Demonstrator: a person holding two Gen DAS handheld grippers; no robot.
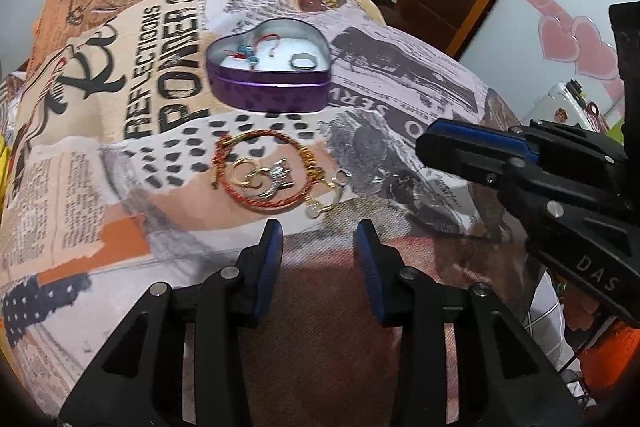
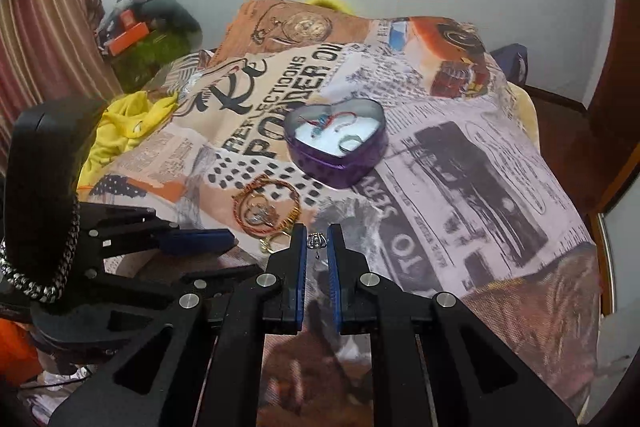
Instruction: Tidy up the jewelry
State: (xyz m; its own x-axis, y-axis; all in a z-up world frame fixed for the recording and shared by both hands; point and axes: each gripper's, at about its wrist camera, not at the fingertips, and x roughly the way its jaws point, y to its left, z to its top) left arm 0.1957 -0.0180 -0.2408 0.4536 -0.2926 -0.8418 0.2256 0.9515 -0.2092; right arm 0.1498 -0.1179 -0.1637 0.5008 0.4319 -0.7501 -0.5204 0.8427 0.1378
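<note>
With the right gripper (image 2: 317,242) clamped on a small silver ring (image 2: 316,241), the left gripper (image 1: 318,233) apart and empty, the carry to the heart tin (image 2: 336,163) mid-bedspread comes next.

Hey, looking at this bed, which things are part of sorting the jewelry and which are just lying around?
Part of the job:
- purple heart tin, already holding a few pieces
- red-and-gold bracelet with rings and charms piled inside it
- small silver piece in the right hand-held gripper

Just lying about:
- printed blanket
- yellow cloth
- orange box
</note>
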